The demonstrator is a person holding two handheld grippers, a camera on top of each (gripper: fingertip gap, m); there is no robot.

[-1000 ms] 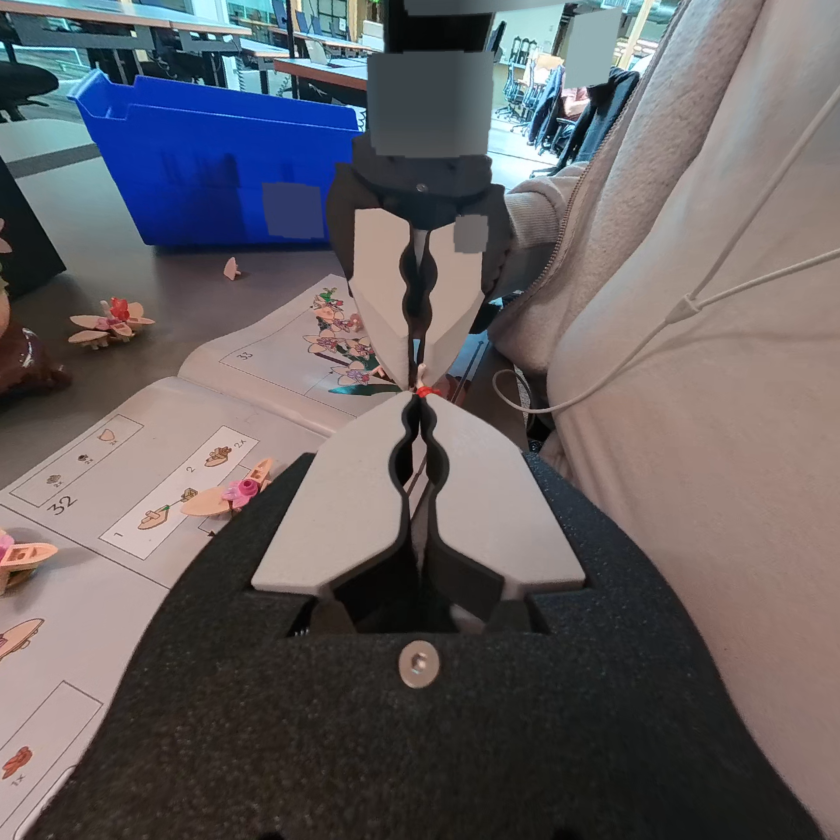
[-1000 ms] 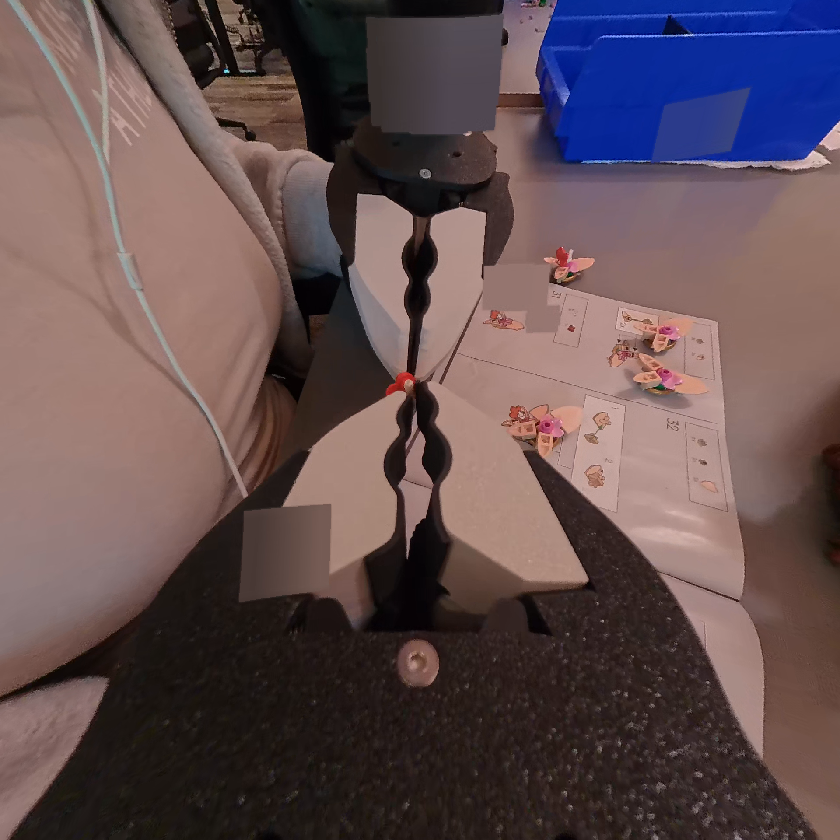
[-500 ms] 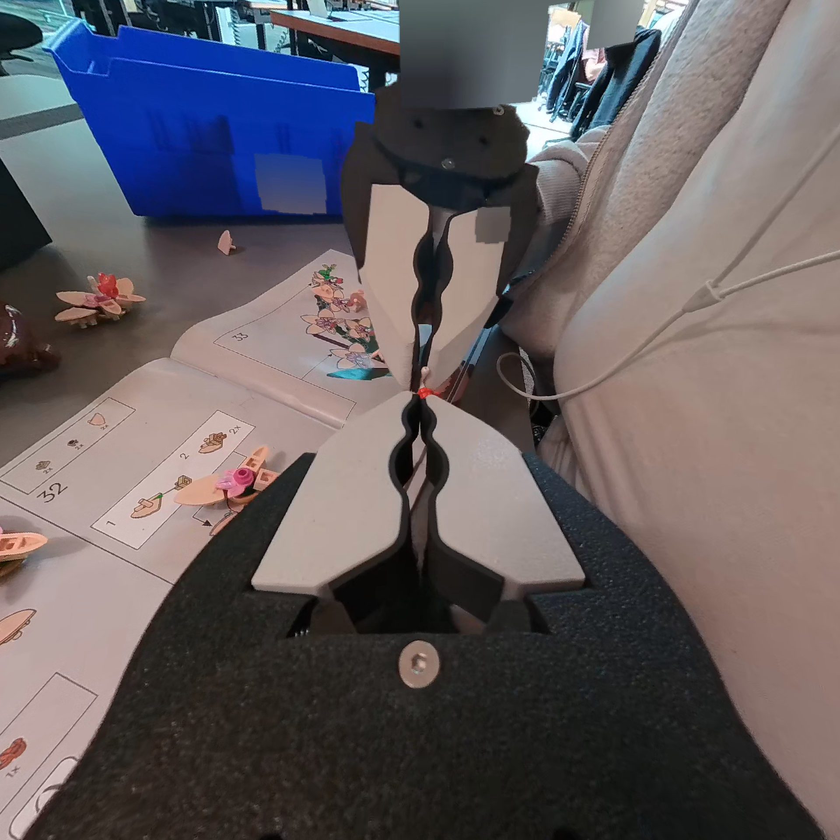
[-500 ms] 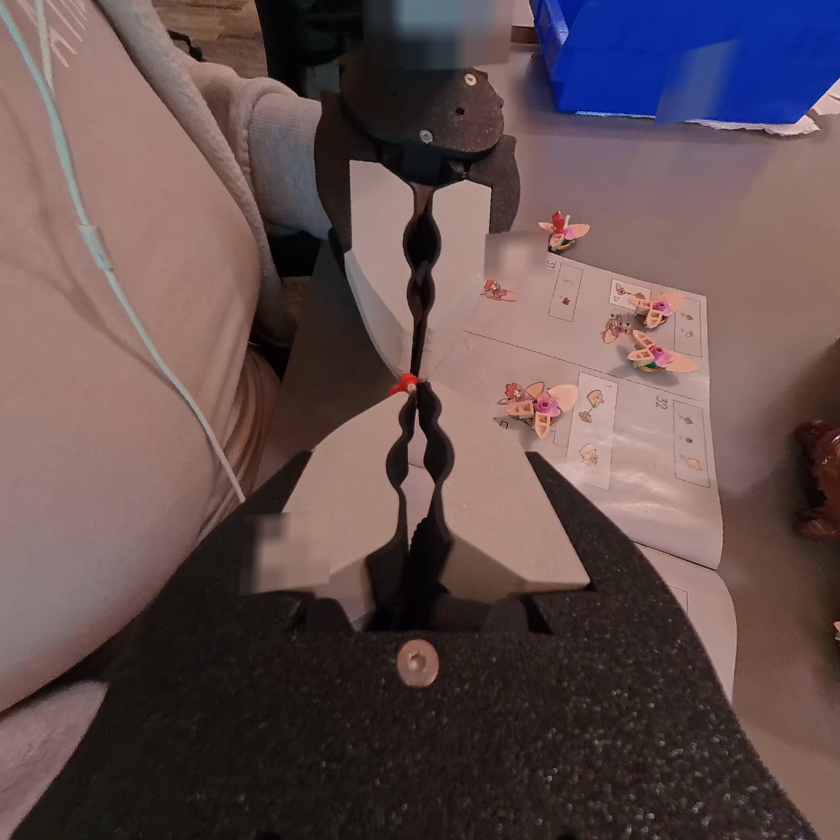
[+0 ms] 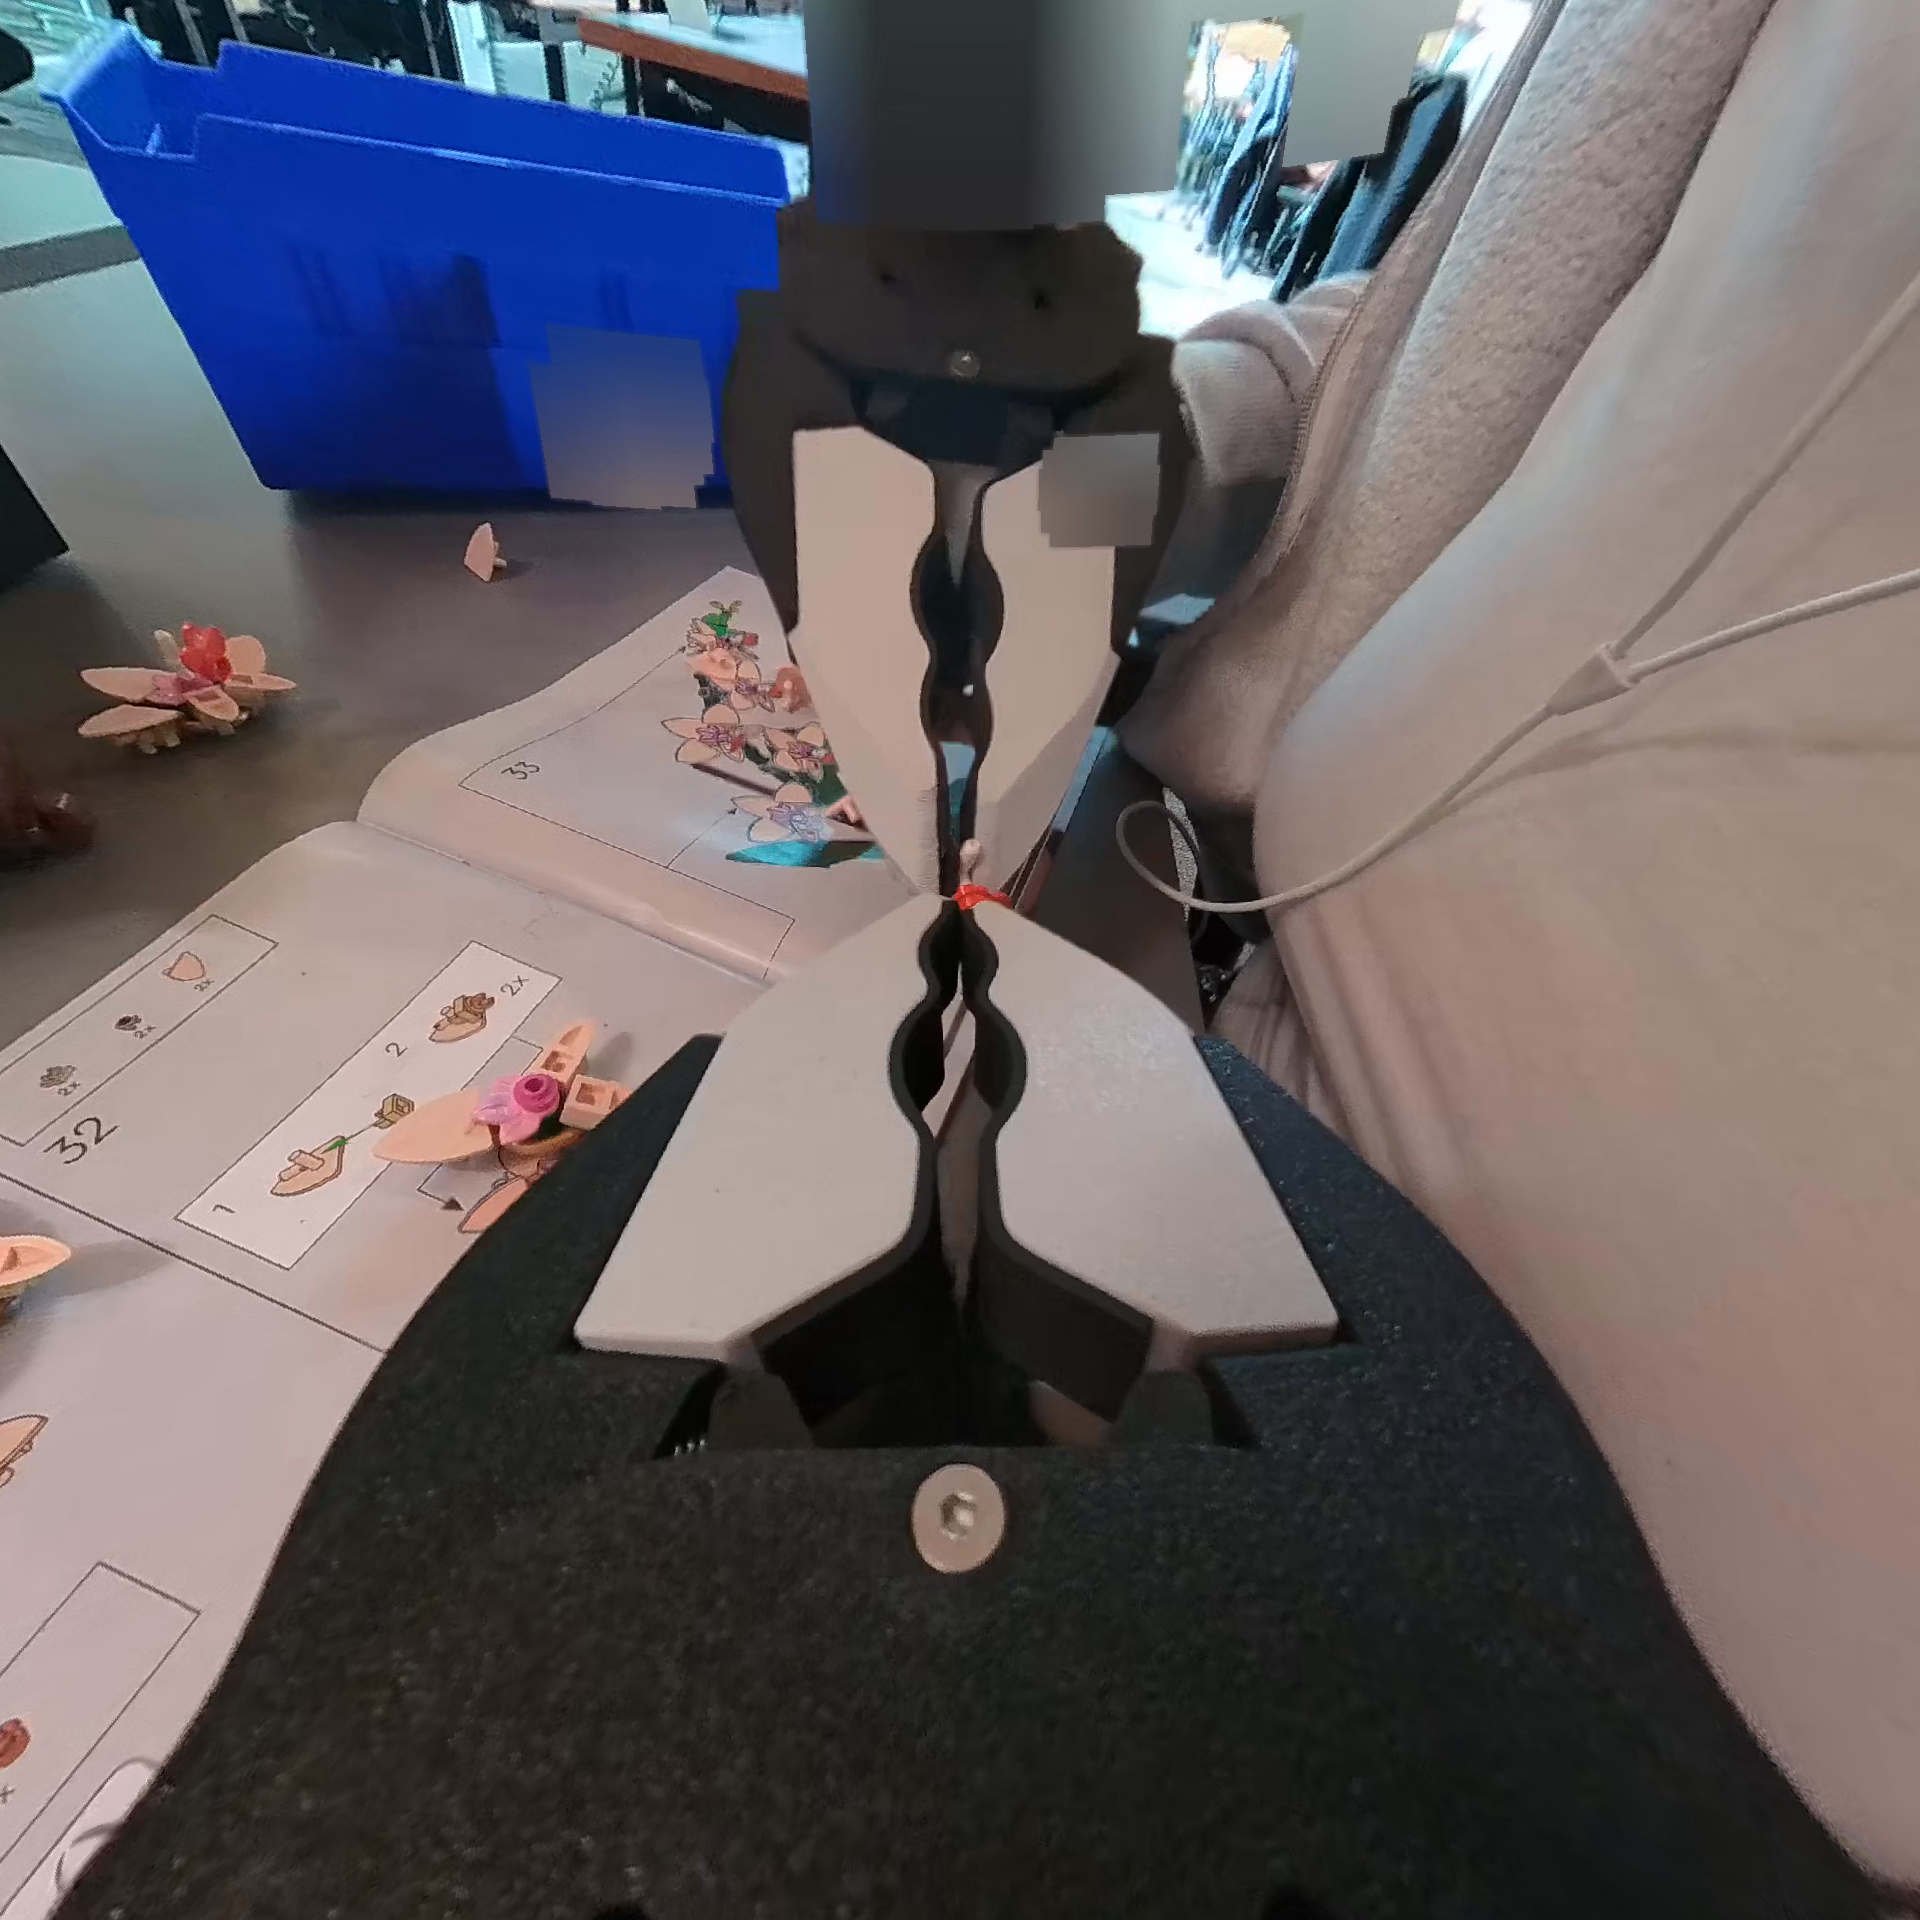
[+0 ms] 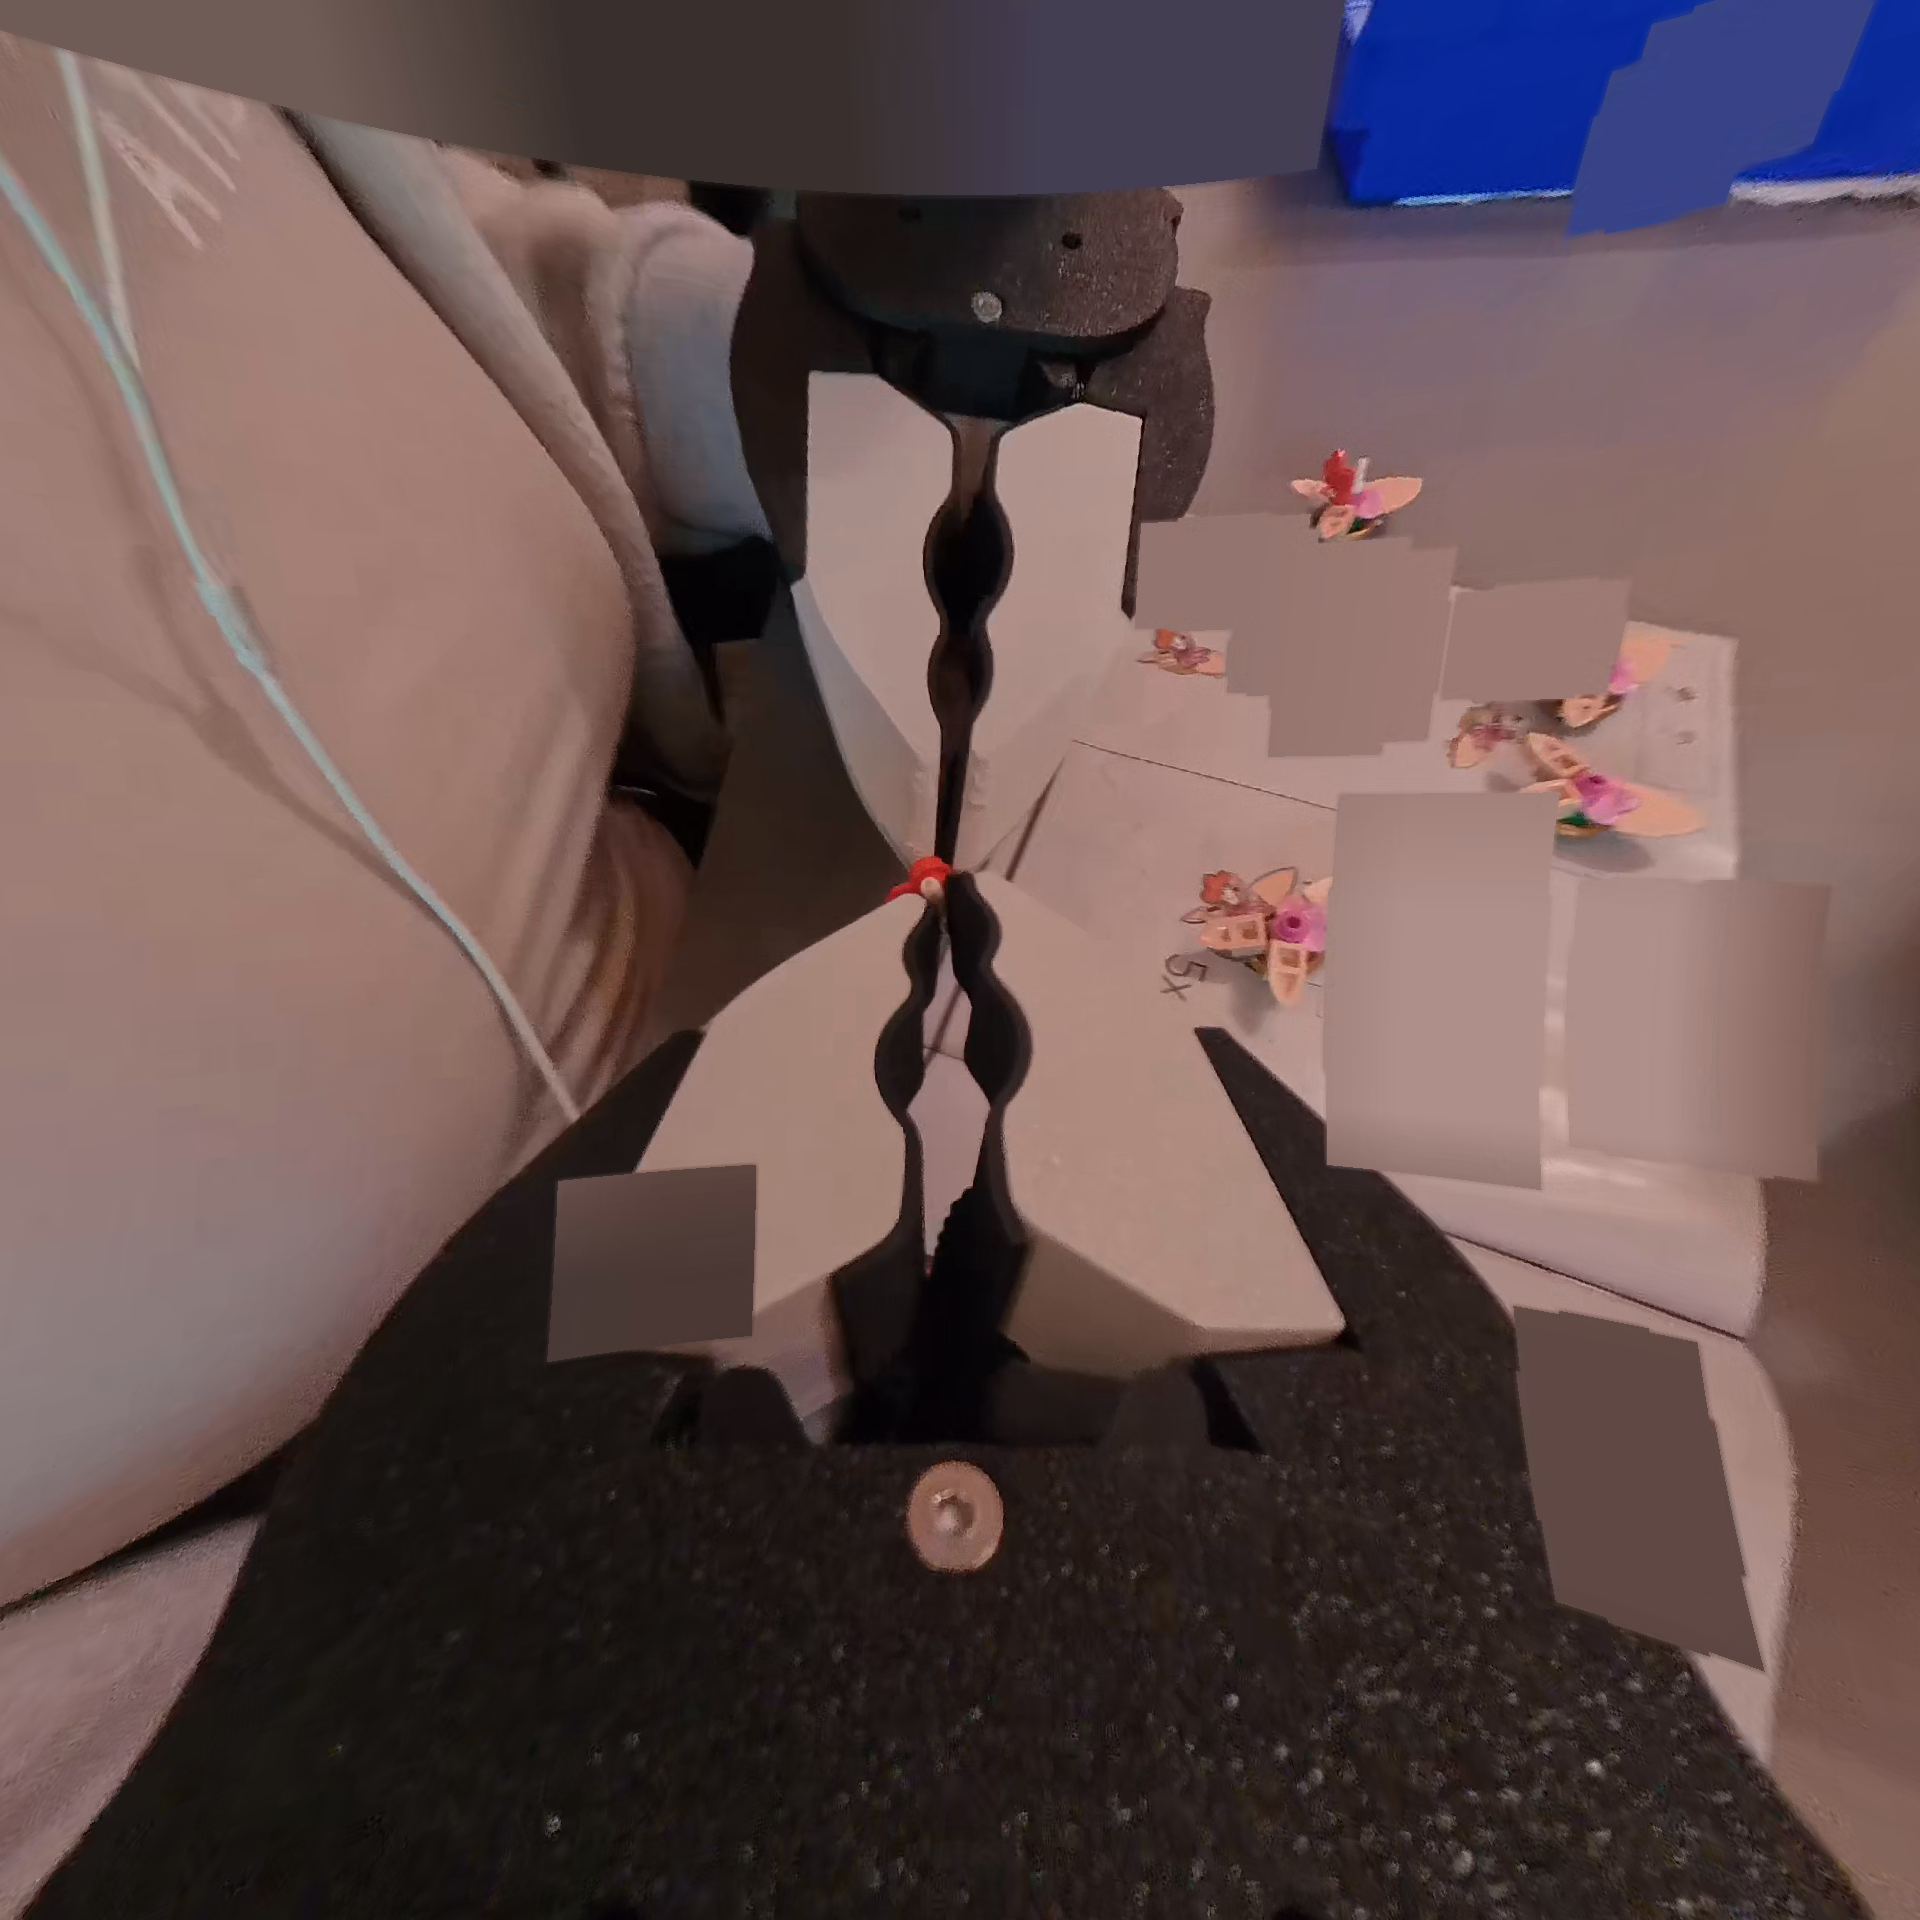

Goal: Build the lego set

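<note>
My left gripper (image 5: 951, 916) and my right gripper (image 6: 951, 891) meet tip to tip in the air above the table's near edge, both shut. A tiny red piece (image 5: 971, 896) sits at the left gripper's tip. A small tan pin (image 5: 971, 854) rises from it into the right gripper's tip. In the right wrist view the red piece (image 6: 920, 881) and the tan pin (image 6: 935, 889) show at the same meeting point. In the left wrist view the right gripper (image 5: 948, 878) comes down from above. In the right wrist view the left gripper (image 6: 943, 868) does the same.
An open instruction booklet (image 5: 312, 997) lies on the grey table with tan-and-pink flower builds (image 5: 520, 1112) (image 6: 1262, 925) (image 6: 1590, 800) on it. Another flower (image 5: 187, 686) and a loose petal (image 5: 483, 551) lie near a blue bin (image 5: 416, 291). A person's beige hoodie (image 5: 1558, 935) is close beside the grippers. Only a small space, under 4 cm, lies between the two pairs of fingers. From either gripper's tips it is about 20 cm to the flower (image 5: 187, 686).
Both grippers stay shut and tip to tip on the small pieces. The pair has shifted a little, so the booklet and bin sit differently behind them.
</note>
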